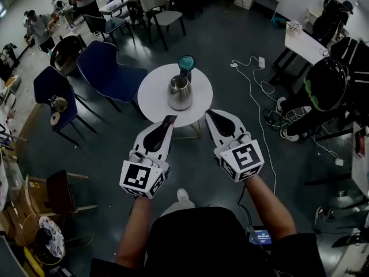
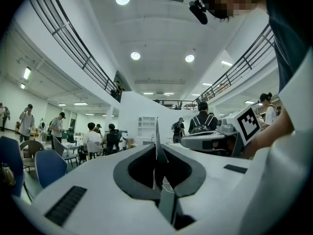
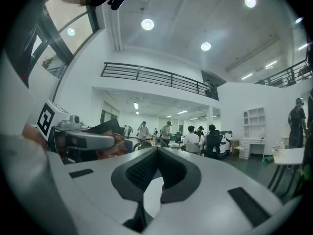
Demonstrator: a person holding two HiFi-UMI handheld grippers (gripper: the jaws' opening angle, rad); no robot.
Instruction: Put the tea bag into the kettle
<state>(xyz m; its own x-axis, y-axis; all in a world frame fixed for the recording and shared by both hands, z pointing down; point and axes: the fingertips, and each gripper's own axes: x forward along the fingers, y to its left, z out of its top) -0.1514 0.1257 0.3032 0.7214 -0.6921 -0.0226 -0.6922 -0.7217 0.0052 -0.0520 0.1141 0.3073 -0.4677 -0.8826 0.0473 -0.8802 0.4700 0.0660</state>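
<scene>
A steel kettle (image 1: 180, 91) stands on a small round white table (image 1: 153, 94), with a teal round thing (image 1: 186, 62) at the table's far edge. My left gripper (image 1: 169, 120) reaches over the near edge of the table, level, shut on a thin flat tea bag (image 2: 157, 133) that sticks up edge-on between the pads; the bag shows as a brownish tip (image 1: 169, 119) in the head view. My right gripper (image 1: 209, 113) is beside it to the right, also level and short of the kettle. Its jaws meet at the tips (image 3: 157, 150) with nothing between them.
Two blue chairs (image 1: 109, 68) (image 1: 55, 91) stand left of the table. White cables (image 1: 253, 79) trail over the dark floor to the right, near a white desk (image 1: 305, 42) and seated people. A wooden stool (image 1: 60, 192) is at the lower left.
</scene>
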